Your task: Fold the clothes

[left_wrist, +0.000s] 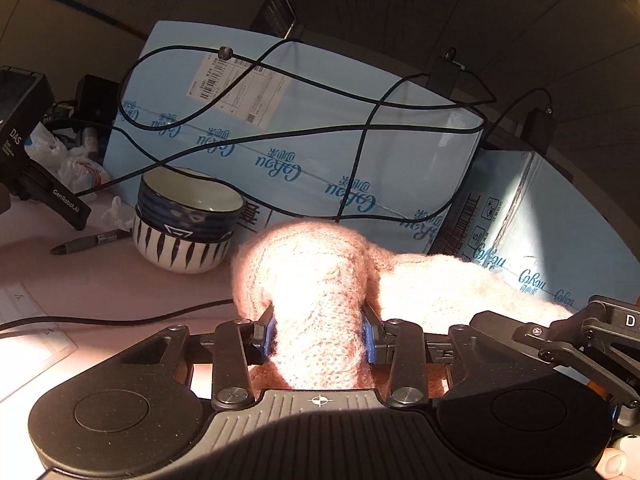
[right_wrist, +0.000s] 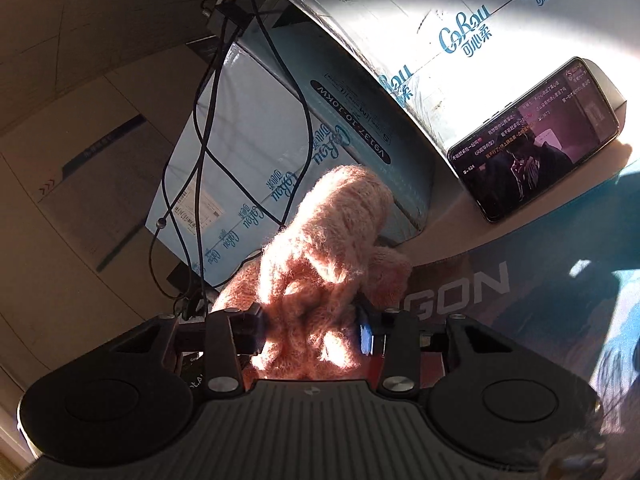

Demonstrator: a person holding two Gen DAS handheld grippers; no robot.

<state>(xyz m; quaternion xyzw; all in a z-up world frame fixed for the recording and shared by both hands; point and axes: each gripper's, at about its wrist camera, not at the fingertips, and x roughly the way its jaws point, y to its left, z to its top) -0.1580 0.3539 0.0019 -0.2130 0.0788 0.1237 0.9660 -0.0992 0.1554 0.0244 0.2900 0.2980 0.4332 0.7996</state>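
Jaws on both sides are clamped on the same pink sweater (left_wrist: 320, 280): my left gripper (left_wrist: 319, 336) pinches a thick bunched roll of knit, and my right gripper (right_wrist: 310, 334) has a crumpled wad of it. The sweater sits lifted between the two, with part of it draped toward the right in the left view, so I judge the fold barely begun; no flat, squared shape shows anywhere, and the spreading, folding and smoothing are all left.

Room is tight. Blue boxes (left_wrist: 296, 140) wall off the far side just beyond the cloth, with black cables (left_wrist: 248, 92) trailing over them. On the left, a stack of bowls (left_wrist: 188, 224) stands near the sweater, a marker (left_wrist: 92, 240) lies beyond it, and another cable (left_wrist: 120, 322) crosses the near desk (left_wrist: 100, 280). On the right, a phone (right_wrist: 536, 140) leans against a box, and a dark mat (right_wrist: 520, 300) lies below it. I would lay the sweater down on the near side, clear of the bowls.
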